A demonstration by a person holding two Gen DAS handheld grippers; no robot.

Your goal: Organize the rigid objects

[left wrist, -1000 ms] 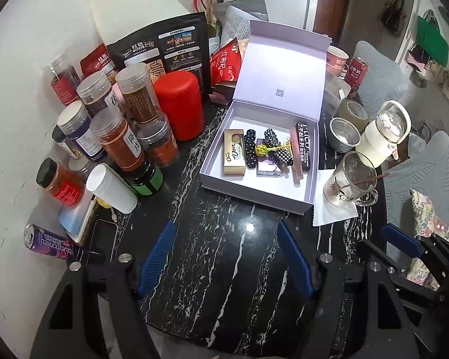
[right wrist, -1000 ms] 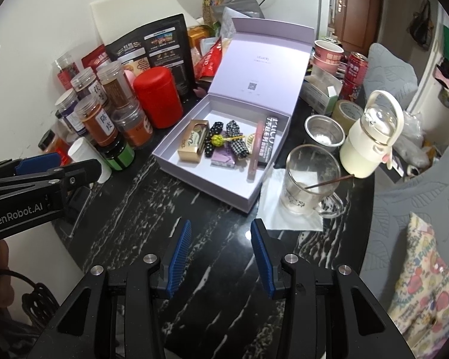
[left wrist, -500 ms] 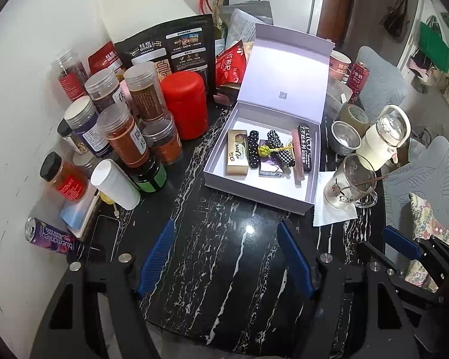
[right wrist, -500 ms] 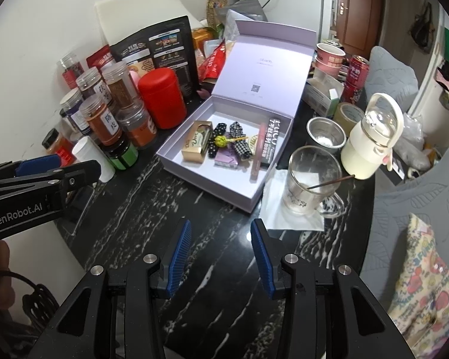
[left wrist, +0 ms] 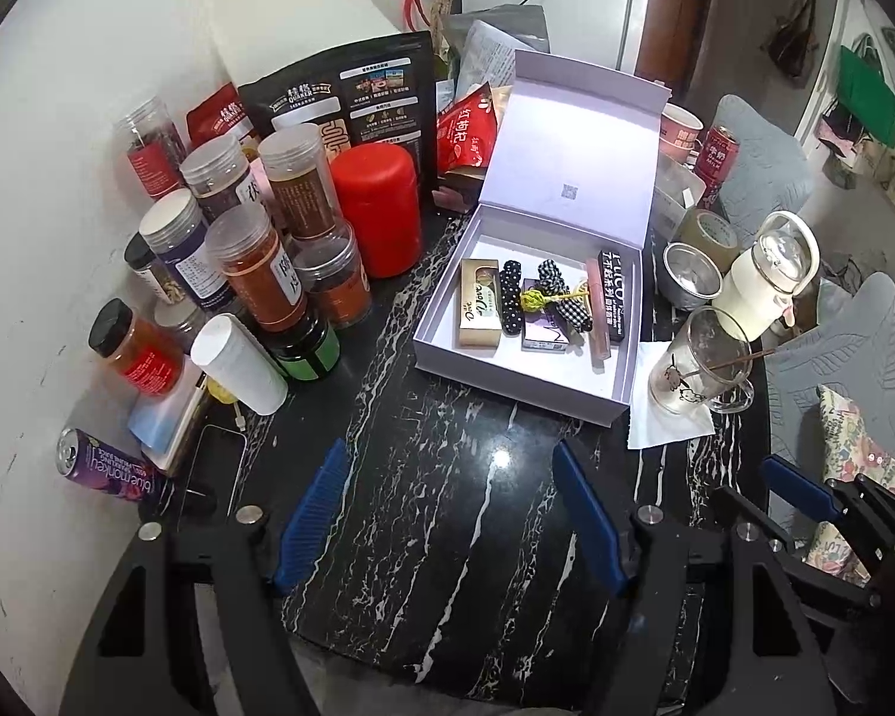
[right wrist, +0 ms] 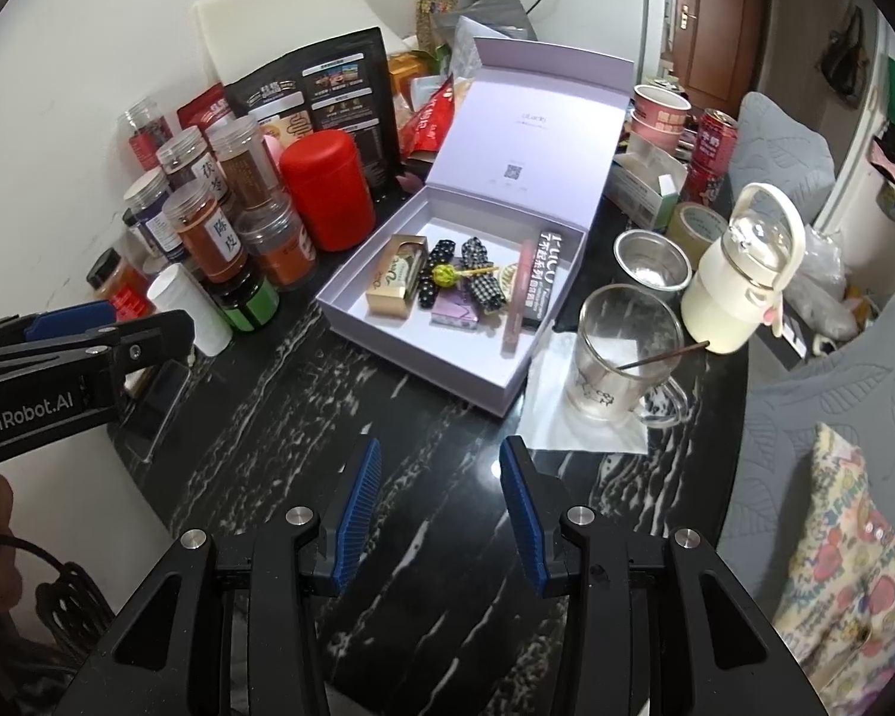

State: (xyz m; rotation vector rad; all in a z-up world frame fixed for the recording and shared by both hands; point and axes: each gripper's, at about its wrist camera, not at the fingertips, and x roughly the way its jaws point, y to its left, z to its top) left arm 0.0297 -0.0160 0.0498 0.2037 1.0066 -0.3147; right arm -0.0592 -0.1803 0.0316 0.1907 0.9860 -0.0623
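An open pale lilac gift box (left wrist: 510, 382) (right wrist: 414, 367) stands on the black marble table, lid raised at the back. Inside lie a gold box (left wrist: 479, 304) (right wrist: 395, 278), a black dotted clip (left wrist: 512, 297), a checked clip with a yellow ball (left wrist: 532, 299) (right wrist: 443, 275), a purple box (left wrist: 544, 331), a pink tube (left wrist: 599, 322) (right wrist: 518, 298) and a black box (left wrist: 617, 292) (right wrist: 544, 277). My left gripper (left wrist: 450, 465) is open and empty, above the table in front of the box. My right gripper (right wrist: 440, 465) is open and empty, also short of the box.
Spice jars (left wrist: 253, 274) and a red canister (left wrist: 376, 203) crowd the left. A white bottle (left wrist: 238, 364) and a purple can (left wrist: 110, 471) lie at the left edge. A glass mug (right wrist: 617, 352), steel cup (right wrist: 650, 259) and cream kettle (right wrist: 740, 286) stand right of the box.
Both views have drifted slightly, the box now sitting a little further right and lower. Both grippers stay open and nothing on the table has moved.
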